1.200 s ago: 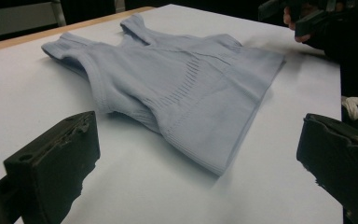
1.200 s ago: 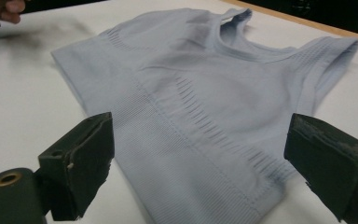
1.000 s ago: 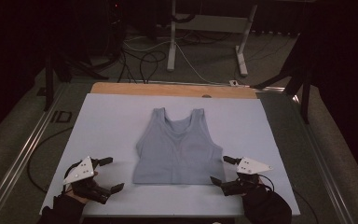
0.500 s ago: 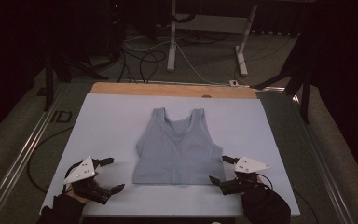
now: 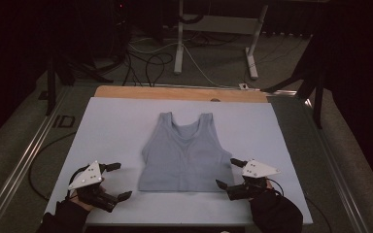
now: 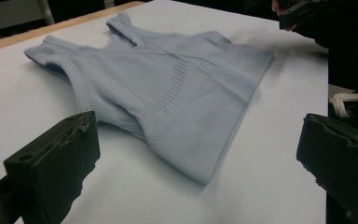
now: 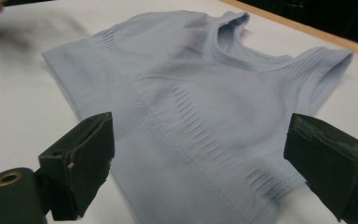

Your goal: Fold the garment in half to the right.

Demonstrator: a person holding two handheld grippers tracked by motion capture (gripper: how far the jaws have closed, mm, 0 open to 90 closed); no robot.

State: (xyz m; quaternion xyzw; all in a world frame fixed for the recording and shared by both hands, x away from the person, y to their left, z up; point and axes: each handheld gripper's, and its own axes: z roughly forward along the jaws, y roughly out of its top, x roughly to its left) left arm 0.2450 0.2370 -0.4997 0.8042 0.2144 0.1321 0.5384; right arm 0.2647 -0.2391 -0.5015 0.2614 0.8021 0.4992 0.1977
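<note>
White table in a dark room; pale blue tank top lay flat at centre, hem twd the person. Left gripper & right gripper, jaws wide, flanked the hem corners, probably to pinch both.

Tank top: ribbed knit cloth, matt. Counter: smooth matt sheet, wood edge. Hand-held gripper jaws: rough black plastic.

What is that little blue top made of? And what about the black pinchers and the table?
The top looks like soft, stretchy knit cloth: fine ribbing and rows of small woven slits show in the right gripper view. The right gripper's jaw pads look like matte black rubber or foam, with rough, worn edges. The table wears a smooth, pale matte sheet; its far edge looks like wood.
</note>
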